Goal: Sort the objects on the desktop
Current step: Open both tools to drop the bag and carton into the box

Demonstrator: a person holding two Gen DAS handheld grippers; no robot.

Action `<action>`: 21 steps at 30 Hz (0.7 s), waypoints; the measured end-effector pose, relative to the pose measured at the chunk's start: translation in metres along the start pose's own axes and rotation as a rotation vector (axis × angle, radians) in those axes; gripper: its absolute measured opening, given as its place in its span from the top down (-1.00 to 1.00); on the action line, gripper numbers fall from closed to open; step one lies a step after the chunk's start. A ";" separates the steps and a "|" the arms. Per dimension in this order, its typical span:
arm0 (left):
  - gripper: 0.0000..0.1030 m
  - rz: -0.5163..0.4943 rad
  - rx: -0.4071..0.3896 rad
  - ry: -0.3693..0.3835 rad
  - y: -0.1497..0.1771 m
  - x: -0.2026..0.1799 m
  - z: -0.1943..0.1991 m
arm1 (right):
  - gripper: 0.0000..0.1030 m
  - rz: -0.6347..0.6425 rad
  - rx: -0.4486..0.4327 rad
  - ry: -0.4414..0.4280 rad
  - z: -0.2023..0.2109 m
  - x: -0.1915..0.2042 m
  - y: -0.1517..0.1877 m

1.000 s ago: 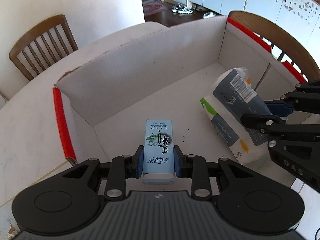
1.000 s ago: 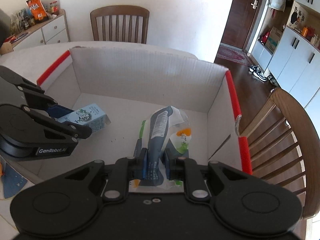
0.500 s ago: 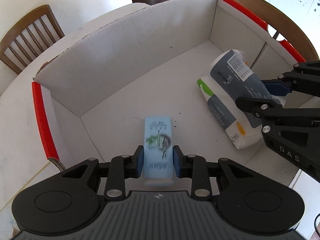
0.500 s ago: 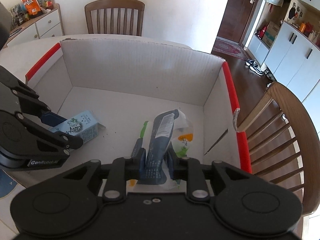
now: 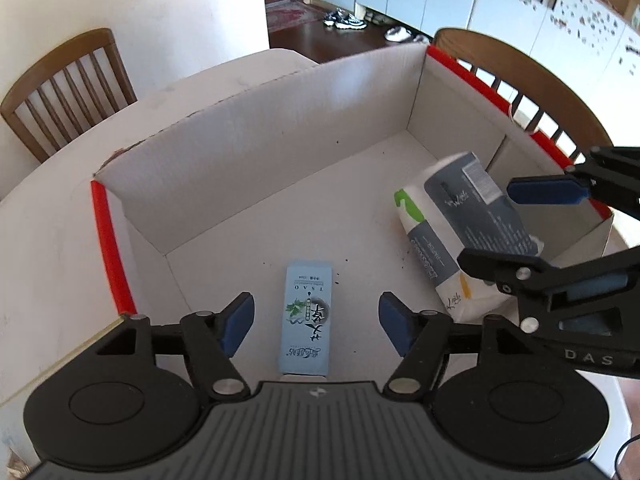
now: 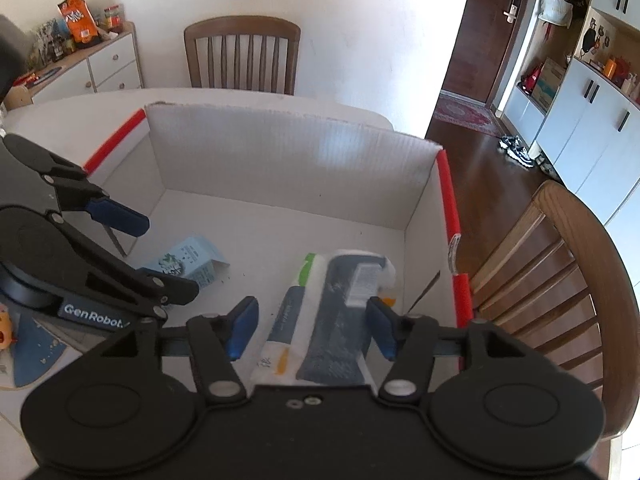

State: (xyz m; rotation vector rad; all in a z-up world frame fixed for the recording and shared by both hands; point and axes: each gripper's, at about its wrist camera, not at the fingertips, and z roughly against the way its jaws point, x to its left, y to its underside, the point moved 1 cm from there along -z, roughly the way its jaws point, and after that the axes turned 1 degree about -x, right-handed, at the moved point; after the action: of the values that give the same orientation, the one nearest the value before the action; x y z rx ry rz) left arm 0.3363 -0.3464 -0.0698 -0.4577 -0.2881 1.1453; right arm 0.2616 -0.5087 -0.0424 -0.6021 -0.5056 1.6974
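A light blue carton (image 5: 307,316) lies flat on the floor of the white cardboard box (image 5: 256,168). My left gripper (image 5: 316,322) is open, its blue pads on either side of the carton and clear of it. A grey-and-white tissue pack (image 6: 328,312) lies in the box at the right. My right gripper (image 6: 310,326) is open with the pack between its pads, not gripped. The carton also shows in the right wrist view (image 6: 188,262), and the pack in the left wrist view (image 5: 460,236). Each gripper appears in the other's view.
The box has red-taped side rims (image 6: 450,216) and stands on a white table (image 5: 44,240). Wooden chairs stand behind (image 6: 242,56) and to the right (image 6: 560,280). A drawer cabinet with snacks (image 6: 84,56) is at the far left.
Both grippers have opened. The carton and the tissue pack, held a second ago, now lie released on the box floor.
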 end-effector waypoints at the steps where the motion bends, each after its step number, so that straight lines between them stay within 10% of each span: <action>1: -0.32 0.008 -0.003 -0.005 0.002 0.002 0.001 | -0.24 -0.003 0.000 -0.002 0.002 -0.001 0.000; 21: -0.81 0.078 -0.142 -0.019 0.007 0.014 0.039 | -0.53 -0.038 -0.071 -0.070 0.036 -0.004 0.006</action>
State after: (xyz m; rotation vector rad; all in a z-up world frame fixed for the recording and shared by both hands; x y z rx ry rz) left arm 0.3187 -0.3228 -0.0398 -0.5869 -0.3722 1.2102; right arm 0.2349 -0.5147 -0.0181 -0.5821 -0.6263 1.6750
